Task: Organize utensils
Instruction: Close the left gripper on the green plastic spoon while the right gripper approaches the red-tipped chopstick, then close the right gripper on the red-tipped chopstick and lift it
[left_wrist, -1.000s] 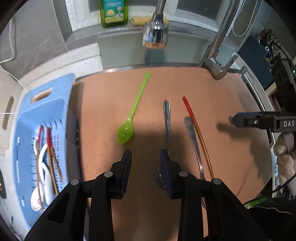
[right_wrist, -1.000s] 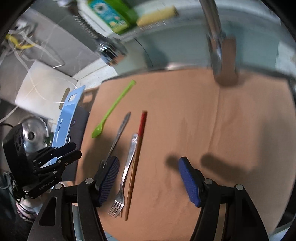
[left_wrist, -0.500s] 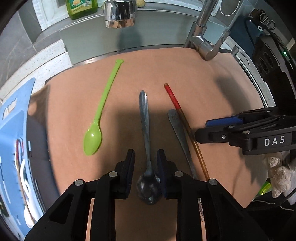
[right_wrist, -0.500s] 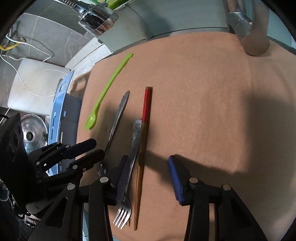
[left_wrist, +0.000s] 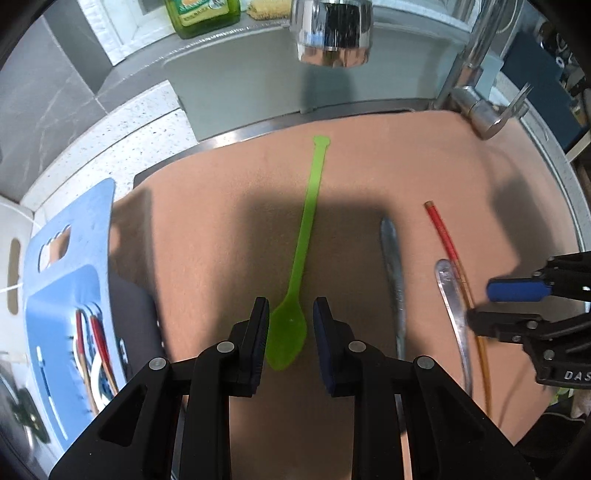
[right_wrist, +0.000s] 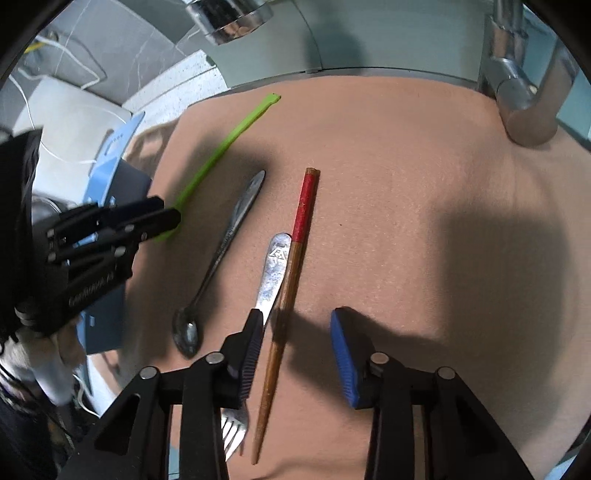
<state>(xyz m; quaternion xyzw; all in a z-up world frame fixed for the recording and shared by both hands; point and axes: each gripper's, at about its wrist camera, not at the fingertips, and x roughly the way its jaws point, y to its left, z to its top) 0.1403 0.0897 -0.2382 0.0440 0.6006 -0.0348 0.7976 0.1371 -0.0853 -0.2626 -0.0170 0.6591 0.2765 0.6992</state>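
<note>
The green plastic spoon (left_wrist: 295, 295) lies on the tan mat (left_wrist: 221, 240), its bowl between the fingers of the left tongs (left_wrist: 288, 328), which stand apart without pressing it. Beside it lie a metal spoon (right_wrist: 218, 258), a metal fork (right_wrist: 271, 273) and a red-tipped chopstick (right_wrist: 291, 288); the right tongs (right_wrist: 297, 350) straddle the chopstick, closing but not yet touching it. A blue basket (left_wrist: 70, 295) holding other utensils sits at the mat's left edge
</note>
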